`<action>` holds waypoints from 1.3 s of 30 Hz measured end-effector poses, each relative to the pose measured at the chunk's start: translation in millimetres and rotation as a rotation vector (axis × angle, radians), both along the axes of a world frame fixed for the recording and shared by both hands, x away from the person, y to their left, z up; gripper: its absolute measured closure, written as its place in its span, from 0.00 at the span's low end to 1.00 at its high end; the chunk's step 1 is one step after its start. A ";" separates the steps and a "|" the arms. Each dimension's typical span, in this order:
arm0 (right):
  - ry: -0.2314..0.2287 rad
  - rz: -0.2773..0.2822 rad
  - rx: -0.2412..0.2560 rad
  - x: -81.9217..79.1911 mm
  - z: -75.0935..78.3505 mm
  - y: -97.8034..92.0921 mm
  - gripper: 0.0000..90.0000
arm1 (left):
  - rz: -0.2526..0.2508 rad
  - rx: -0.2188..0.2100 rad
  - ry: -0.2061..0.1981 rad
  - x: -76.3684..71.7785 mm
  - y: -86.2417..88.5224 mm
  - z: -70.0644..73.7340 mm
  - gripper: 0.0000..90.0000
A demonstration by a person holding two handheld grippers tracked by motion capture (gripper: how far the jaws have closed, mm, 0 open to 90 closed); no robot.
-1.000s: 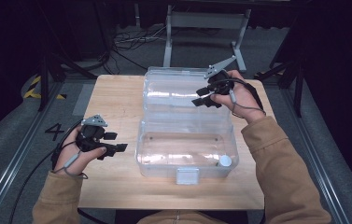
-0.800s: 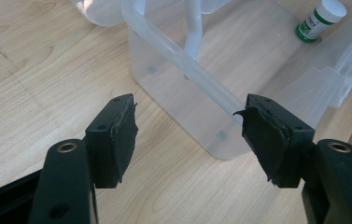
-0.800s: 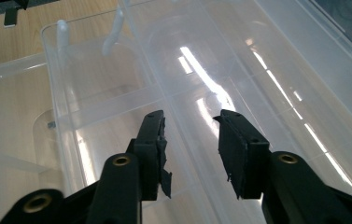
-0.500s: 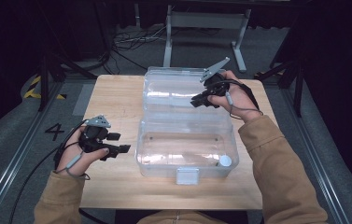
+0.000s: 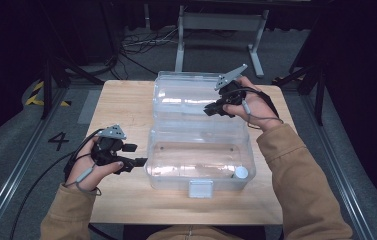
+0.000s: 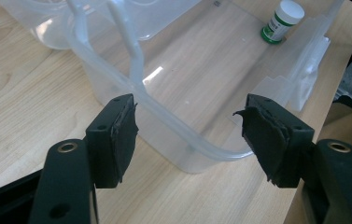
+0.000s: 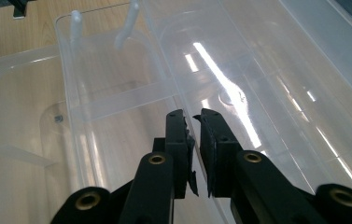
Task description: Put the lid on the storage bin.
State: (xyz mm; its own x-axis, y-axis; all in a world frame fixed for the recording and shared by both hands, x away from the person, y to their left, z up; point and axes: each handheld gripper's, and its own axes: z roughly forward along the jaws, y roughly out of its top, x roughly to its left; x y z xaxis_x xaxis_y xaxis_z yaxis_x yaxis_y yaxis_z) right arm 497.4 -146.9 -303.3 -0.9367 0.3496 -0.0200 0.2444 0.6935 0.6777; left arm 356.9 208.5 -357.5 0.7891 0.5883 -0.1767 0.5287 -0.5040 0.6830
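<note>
Right tool (image 5: 211,110) upper centre, jaws pinched on lid (image 5: 191,95) edge, likely to swing it; left tool (image 5: 138,155) lower left, spread wide beside box (image 5: 198,165), probably steadying; bottle (image 5: 240,173) inside.

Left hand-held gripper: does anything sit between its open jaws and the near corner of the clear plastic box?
Nothing visible does. The left hand-held gripper has its jaws spread wide, and the rounded corner of the clear plastic box lies right ahead between them, with bare wooden table around it. The small white-capped bottle stands inside the box at its far end.
</note>
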 end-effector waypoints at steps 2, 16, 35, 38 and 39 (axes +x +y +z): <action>0.002 -0.002 0.004 -0.3 -0.3 -0.3 0.92 | -0.005 0.002 -0.005 -0.7 -3.0 0.7 0.40; 0.001 -0.009 0.015 -1.7 -1.5 -1.1 0.92 | -0.118 0.042 0.006 -6.5 -40.4 -4.5 0.40; 0.004 -0.027 0.024 -2.5 -2.4 -1.5 0.92 | -0.220 0.118 0.081 -6.3 -73.3 -31.0 0.41; 0.004 -0.026 0.024 -2.6 -2.4 -1.4 0.92 | -0.231 0.132 0.091 -5.9 -76.4 -34.9 0.42; 0.003 -0.027 0.024 -2.6 -2.4 -1.4 0.92 | -0.236 0.136 0.096 -5.9 -77.4 -36.1 0.42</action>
